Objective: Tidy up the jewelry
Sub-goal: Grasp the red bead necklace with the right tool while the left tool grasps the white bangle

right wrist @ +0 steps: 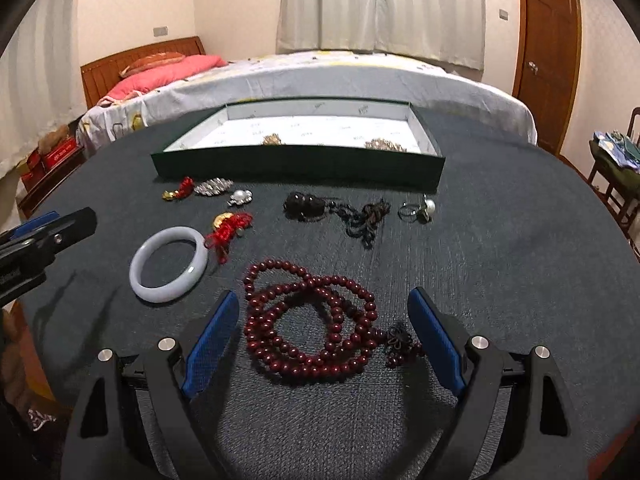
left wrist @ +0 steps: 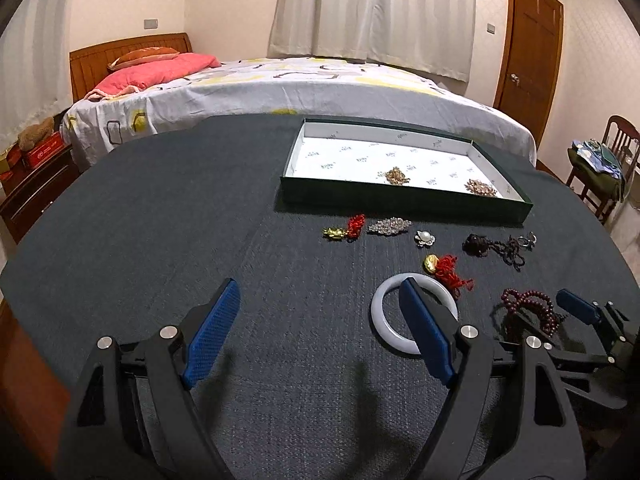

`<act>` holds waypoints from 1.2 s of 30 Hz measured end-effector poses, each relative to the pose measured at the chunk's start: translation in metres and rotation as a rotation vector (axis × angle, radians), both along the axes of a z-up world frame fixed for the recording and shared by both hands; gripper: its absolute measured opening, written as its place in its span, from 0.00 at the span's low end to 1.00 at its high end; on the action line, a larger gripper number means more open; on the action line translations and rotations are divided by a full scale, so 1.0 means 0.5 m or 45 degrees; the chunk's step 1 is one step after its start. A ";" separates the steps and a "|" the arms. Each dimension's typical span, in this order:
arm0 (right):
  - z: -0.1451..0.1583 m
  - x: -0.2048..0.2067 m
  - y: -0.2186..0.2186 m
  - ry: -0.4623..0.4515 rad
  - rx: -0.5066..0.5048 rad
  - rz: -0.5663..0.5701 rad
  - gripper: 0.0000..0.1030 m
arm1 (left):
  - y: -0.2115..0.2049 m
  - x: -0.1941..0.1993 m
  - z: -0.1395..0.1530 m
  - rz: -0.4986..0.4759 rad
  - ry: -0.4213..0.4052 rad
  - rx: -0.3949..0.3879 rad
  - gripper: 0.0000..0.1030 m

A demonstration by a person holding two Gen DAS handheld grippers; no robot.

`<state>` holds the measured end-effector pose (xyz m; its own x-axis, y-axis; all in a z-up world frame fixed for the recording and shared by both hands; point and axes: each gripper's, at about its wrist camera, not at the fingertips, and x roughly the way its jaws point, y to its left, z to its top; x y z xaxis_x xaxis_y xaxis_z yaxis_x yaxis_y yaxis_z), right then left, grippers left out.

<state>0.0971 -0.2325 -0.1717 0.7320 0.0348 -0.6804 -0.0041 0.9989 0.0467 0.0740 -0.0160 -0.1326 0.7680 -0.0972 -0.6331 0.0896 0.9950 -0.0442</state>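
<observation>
A green tray (left wrist: 404, 203) (right wrist: 296, 168) with a white lining stands at the table's far side and holds two gold brooches (left wrist: 397, 176) (left wrist: 480, 188). Loose jewelry lies in front of it: a white jade bangle (right wrist: 168, 264) (left wrist: 384, 300), a dark red bead necklace (right wrist: 312, 320) (left wrist: 528, 308), two gold charms with red knots (right wrist: 232, 226) (right wrist: 178, 192), a silver brooch (right wrist: 214, 187), a pearl brooch (right wrist: 240, 197), a black cord pendant (right wrist: 308, 204) and rings (right wrist: 418, 209). My left gripper (left wrist: 320, 328) is open, empty, left of the bangle. My right gripper (right wrist: 324, 328) is open, its fingers either side of the bead necklace.
The table (left wrist: 160, 220) has a dark blue-grey cloth. A bed (left wrist: 280, 88) stands behind it, a wooden door (left wrist: 528, 48) at the back right, a chair with clothes (left wrist: 600, 164) at the right and a low cabinet (left wrist: 36, 184) at the left.
</observation>
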 end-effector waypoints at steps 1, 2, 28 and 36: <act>-0.002 0.000 -0.002 0.010 0.001 -0.001 0.81 | -0.001 0.000 -0.002 -0.003 0.004 -0.003 0.77; -0.006 0.003 -0.003 0.025 0.004 -0.003 0.81 | -0.002 0.000 -0.003 -0.004 0.006 -0.006 0.77; 0.015 -0.007 -0.074 -0.039 0.095 -0.062 0.15 | -0.105 0.011 -0.027 -0.137 0.003 0.031 0.88; 0.020 -0.007 -0.089 -0.049 0.129 -0.072 0.15 | -0.133 0.051 -0.072 -0.145 0.139 0.040 0.88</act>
